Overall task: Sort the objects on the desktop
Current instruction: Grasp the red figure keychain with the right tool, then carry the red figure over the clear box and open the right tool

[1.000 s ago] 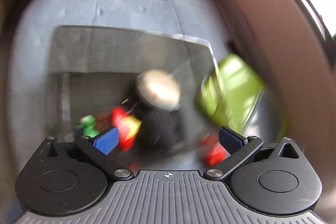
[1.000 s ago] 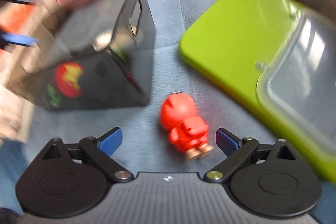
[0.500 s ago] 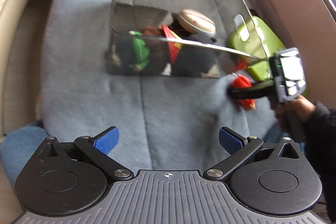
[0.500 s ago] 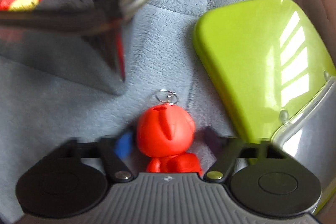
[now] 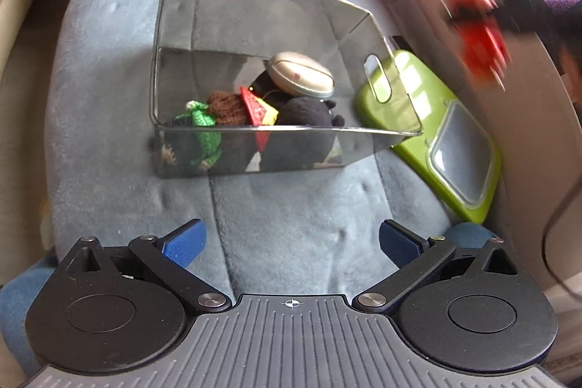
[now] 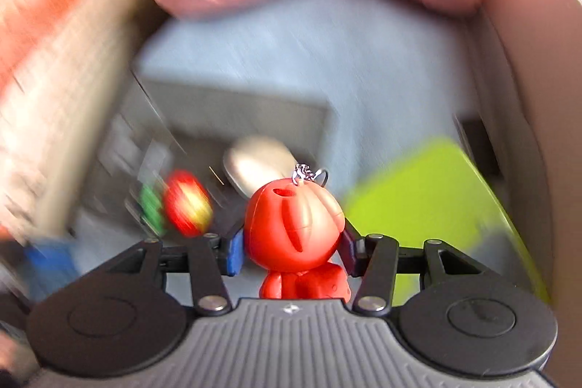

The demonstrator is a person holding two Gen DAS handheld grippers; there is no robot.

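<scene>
The right tongs (image 6: 293, 251) clamp the red figure keychain (image 6: 294, 231) by its head, carried aloft so it can drop into the clear bin (image 5: 254, 148) beyond. The left tongs (image 5: 291, 242) hang apart, empty, over the blue cushion (image 5: 291, 206).

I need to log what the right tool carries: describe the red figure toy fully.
The glossy red plastic figure toy has a big round head with slit markings, a small body below, and a metal key ring on top. It sits upright, head clamped between the blue pads of the right tool, lifted off the blue-grey blanket. Nothing else touches it.
</scene>
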